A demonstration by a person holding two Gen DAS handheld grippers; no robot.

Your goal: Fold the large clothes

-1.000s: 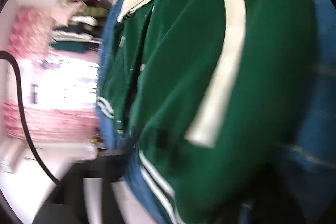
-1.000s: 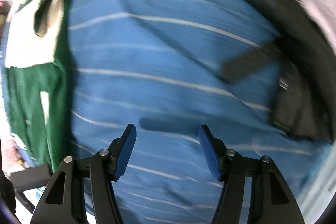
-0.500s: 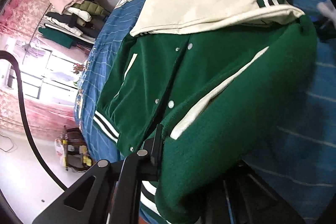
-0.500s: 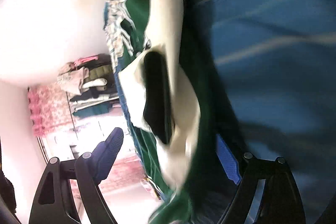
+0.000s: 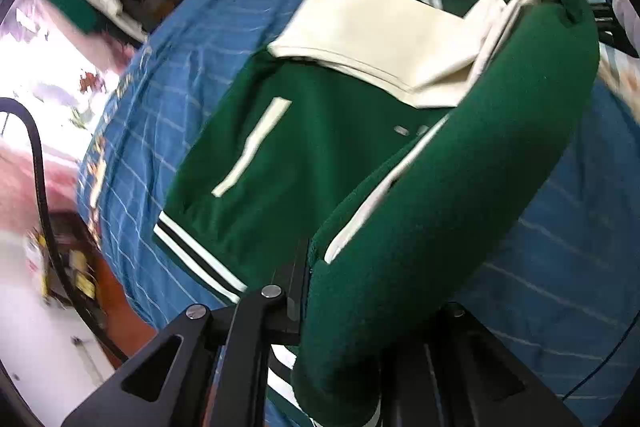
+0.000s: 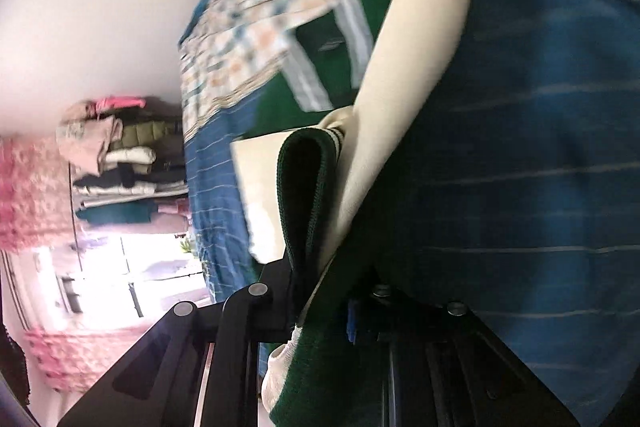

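Left hand-held gripper (image 5: 308,311) clamping green jacket (image 5: 320,147) hem, lifting; right hand-held gripper (image 6: 320,307) jaws just closing onto cuffed sleeve (image 6: 308,187); side fold over blue bed (image 5: 168,75) starting.

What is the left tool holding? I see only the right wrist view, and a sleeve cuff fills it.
Observer: The left tool is shut on a raised green side of the jacket.
Operator: Does the other half lie flat?
Observer: Yes, flat on the blue bedspread, with its striped hem toward the bed's edge.
Operator: Is the front facing up?
Observer: Yes, a cream pocket strip faces up.
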